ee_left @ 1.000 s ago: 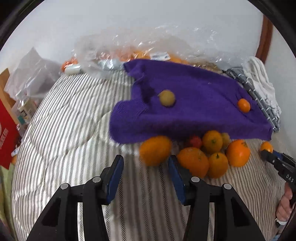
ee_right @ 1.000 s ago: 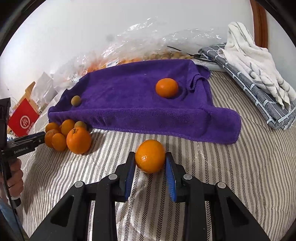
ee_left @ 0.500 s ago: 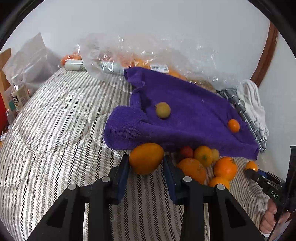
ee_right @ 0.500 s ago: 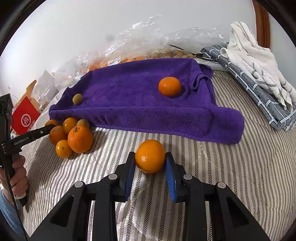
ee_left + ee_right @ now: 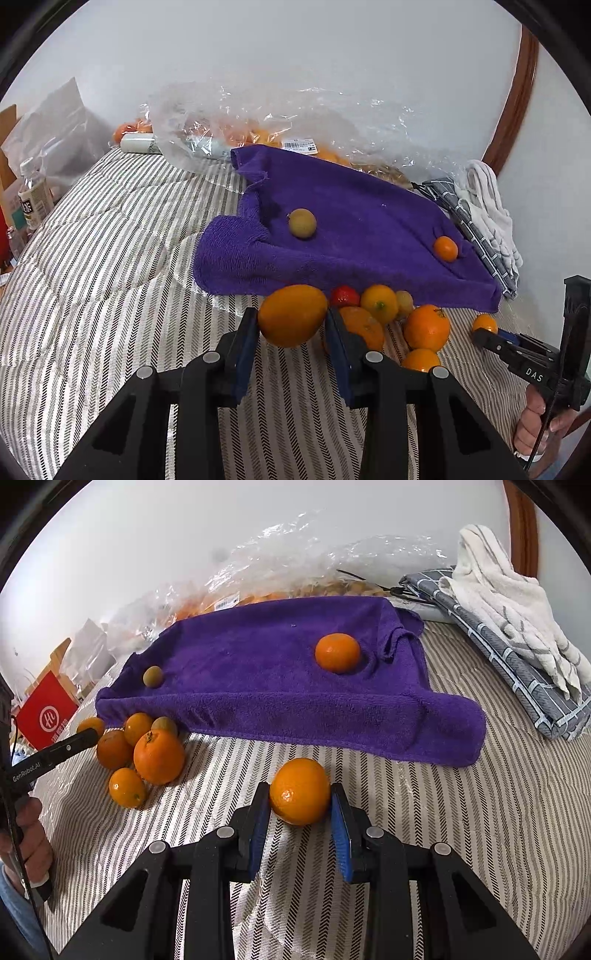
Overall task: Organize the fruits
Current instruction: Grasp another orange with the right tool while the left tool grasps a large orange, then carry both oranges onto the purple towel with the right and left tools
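My left gripper (image 5: 291,325) is shut on a large orange fruit (image 5: 292,314) and holds it just in front of the purple towel (image 5: 354,229). My right gripper (image 5: 299,805) is shut on an orange (image 5: 300,791) over the striped bedcover. On the towel lie a small green-yellow fruit (image 5: 302,223) and a small orange (image 5: 446,249), which also show in the right wrist view as the green fruit (image 5: 153,676) and the orange (image 5: 337,652). A cluster of oranges (image 5: 426,326) with a red fruit (image 5: 344,295) lies by the towel's front edge.
The striped bedcover (image 5: 110,277) spreads wide to the left. A clear plastic bag with fruit (image 5: 266,125) lies behind the towel. Folded cloths (image 5: 517,635) lie at the right. A bottle (image 5: 33,199) and a red box (image 5: 44,709) stand at the left edge.
My left gripper closed on the large orange fruit and lifted it up from the cluster. My right gripper kept hold of its orange and barely moved.
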Demonstrator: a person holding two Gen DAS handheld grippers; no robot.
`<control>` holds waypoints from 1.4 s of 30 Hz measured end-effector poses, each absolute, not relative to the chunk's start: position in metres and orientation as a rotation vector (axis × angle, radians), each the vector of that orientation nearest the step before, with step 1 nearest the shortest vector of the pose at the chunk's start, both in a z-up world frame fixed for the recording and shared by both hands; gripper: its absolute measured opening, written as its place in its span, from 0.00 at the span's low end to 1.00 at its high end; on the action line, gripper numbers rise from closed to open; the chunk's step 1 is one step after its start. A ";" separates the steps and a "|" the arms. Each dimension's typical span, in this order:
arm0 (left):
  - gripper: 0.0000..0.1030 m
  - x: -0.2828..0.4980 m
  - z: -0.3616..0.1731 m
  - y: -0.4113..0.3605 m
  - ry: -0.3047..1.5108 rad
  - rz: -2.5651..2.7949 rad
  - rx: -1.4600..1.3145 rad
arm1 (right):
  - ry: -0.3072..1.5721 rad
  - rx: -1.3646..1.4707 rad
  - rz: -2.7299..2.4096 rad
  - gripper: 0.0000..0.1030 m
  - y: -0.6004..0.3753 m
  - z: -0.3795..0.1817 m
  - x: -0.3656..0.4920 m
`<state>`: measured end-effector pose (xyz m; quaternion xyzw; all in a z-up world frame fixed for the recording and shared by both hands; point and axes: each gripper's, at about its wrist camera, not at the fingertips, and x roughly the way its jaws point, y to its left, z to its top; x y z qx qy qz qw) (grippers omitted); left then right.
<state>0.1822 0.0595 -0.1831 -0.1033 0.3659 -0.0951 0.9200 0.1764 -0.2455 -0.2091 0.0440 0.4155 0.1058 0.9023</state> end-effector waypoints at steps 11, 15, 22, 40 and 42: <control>0.34 0.179 -0.181 0.056 0.731 -0.211 -0.204 | 0.862 0.088 0.220 0.31 -0.244 -0.209 0.176; 0.34 0.173 -0.176 0.053 0.697 -0.217 -0.188 | 0.847 0.104 0.221 0.31 -0.247 -0.208 0.174; 0.34 0.173 -0.175 0.058 0.685 -0.214 -0.212 | 0.833 0.129 0.228 0.31 -0.251 -0.207 0.172; 0.34 0.168 -0.170 0.060 0.641 -0.202 -0.217 | 0.760 0.166 0.245 0.31 -0.256 -0.199 0.161; 0.34 0.167 -0.170 0.062 0.639 -0.201 -0.221 | 0.754 0.153 0.233 0.31 -0.255 -0.198 0.160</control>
